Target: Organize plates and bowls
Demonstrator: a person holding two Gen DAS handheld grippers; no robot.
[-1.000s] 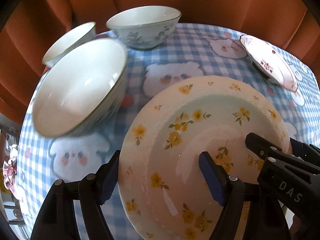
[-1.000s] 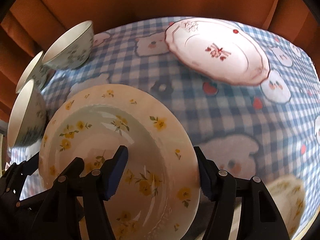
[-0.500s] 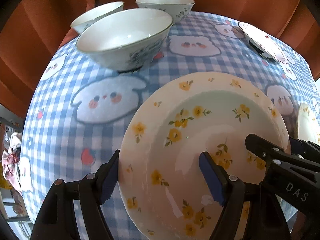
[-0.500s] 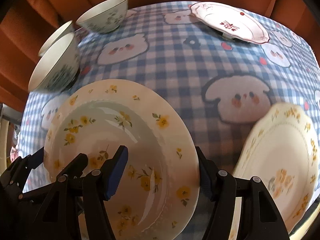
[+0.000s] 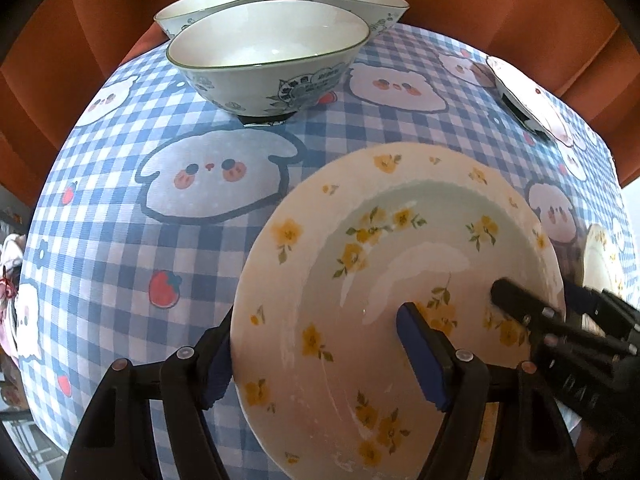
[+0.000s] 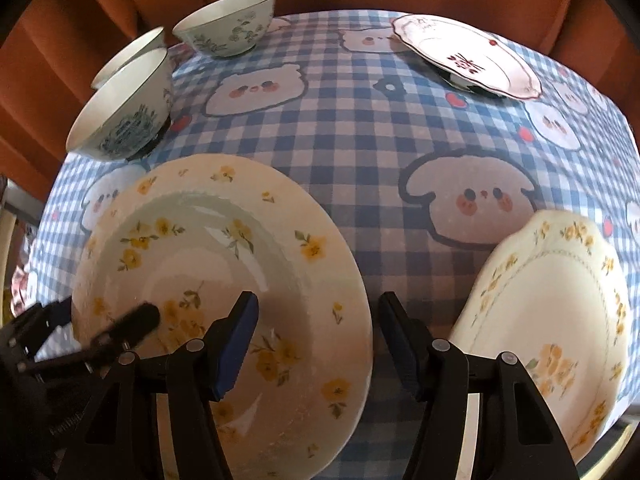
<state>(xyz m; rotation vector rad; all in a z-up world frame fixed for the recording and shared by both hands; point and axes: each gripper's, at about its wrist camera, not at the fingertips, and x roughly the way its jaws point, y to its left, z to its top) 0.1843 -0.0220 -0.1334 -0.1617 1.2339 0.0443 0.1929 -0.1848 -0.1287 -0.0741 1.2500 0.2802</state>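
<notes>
Two grippers, the left gripper (image 5: pixel 320 352) and right gripper (image 6: pixel 316 344), each straddle a rim of the yellow-flowered plate (image 5: pixel 400 300), the right's jaws just closing, having carried it from the bowls (image 5: pixel 268 52) toward a second floral plate (image 6: pixel 552 332), likely for stacking.

Glossy glazed ceramic flower plate (image 5: pixel 384 280), white bowls (image 5: pixel 268 52) same shiny glaze. Checked tablecloth (image 6: pixel 360 128) matt, smooth. Gripper fingers (image 6: pixel 236 344) matt black plastic.
</notes>
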